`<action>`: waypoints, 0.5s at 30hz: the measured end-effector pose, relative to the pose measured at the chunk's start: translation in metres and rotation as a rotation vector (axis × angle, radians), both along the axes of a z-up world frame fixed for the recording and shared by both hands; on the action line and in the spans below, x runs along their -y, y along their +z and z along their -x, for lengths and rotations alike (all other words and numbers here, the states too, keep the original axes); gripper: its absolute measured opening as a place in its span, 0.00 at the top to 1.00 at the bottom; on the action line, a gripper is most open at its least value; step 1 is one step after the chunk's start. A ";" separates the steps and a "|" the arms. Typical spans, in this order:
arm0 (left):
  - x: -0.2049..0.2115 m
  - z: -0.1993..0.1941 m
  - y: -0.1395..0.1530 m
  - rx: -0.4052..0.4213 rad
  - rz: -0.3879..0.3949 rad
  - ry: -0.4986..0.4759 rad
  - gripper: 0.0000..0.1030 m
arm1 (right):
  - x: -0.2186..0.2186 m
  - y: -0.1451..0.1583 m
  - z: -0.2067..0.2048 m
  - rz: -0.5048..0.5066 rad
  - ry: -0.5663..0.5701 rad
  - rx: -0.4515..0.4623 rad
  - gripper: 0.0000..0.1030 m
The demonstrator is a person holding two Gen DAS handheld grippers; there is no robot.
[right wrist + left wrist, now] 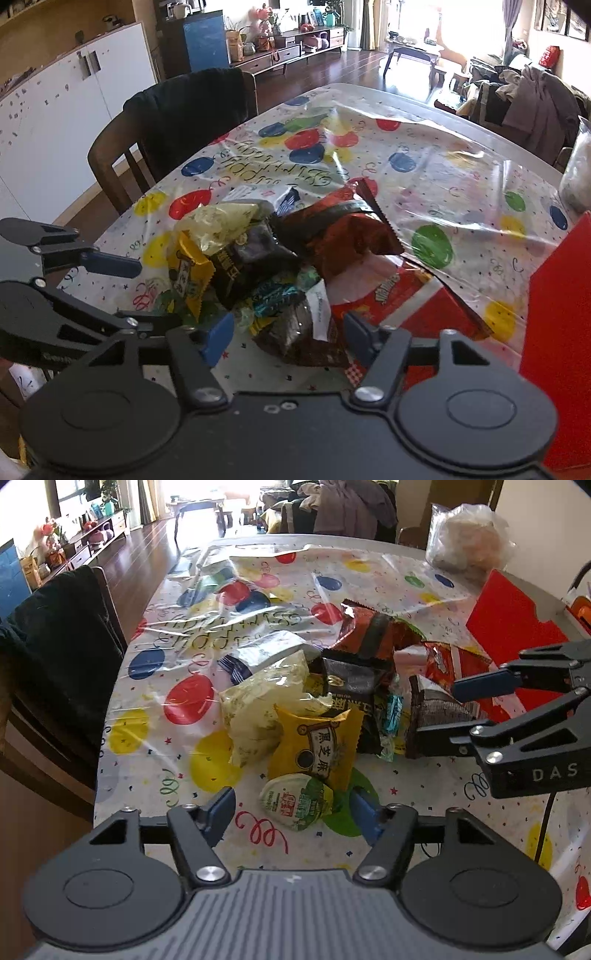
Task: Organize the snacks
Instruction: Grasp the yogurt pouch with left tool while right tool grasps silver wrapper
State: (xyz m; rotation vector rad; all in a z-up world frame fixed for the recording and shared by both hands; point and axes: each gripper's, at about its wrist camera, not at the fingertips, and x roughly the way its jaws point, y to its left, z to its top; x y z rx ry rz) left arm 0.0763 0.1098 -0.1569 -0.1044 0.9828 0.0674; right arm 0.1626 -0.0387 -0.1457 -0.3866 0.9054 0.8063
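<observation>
Both grippers are down low over the snack pile on the table [424, 786], the one with the balloon-print cloth. The left gripper [293, 812] has its blue pads either side of a small round green-lidded cup [295, 806]. The cup sits right between the fingers at the near edge of the pile, and I can't make out the pads touching it: there's a gap on each side, the jaws about half spread. Just beyond it lies the yellow packet [317, 746], touching the cup's far edge, and the pale yellow bag [258, 709] leans just left of that.

Over to the right gripper [288, 334]. Its jaws stand about halfway too, straddling a dark clear-wrapped packet [295, 332] with a white label, at the near side of the heap. The right pad is close against the red snack bag [399, 299]; whether either pad presses on anything, I can't tell. Behind sits the brown-red bag [347, 236], propped up on the pile. A red box [557, 332] stands just to the right.
</observation>
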 end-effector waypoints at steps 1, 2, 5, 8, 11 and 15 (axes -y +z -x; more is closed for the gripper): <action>0.001 0.000 -0.001 0.001 -0.007 -0.002 0.39 | -0.001 -0.001 0.000 0.003 0.000 0.002 0.42; 0.002 -0.001 -0.002 0.000 -0.009 -0.007 0.43 | -0.002 -0.002 0.000 0.005 -0.001 0.004 0.44; 0.004 -0.001 -0.005 -0.003 -0.019 -0.017 0.50 | -0.004 -0.004 0.000 0.016 0.001 0.013 0.46; 0.005 0.000 -0.006 0.001 -0.021 -0.022 0.51 | -0.006 -0.006 0.001 0.028 0.004 0.028 0.50; 0.005 0.000 -0.006 0.004 -0.023 -0.020 0.53 | -0.007 -0.008 -0.001 0.036 -0.009 0.027 0.62; 0.007 0.001 -0.004 0.015 -0.029 -0.026 0.63 | -0.004 -0.009 -0.001 0.026 -0.018 0.026 0.73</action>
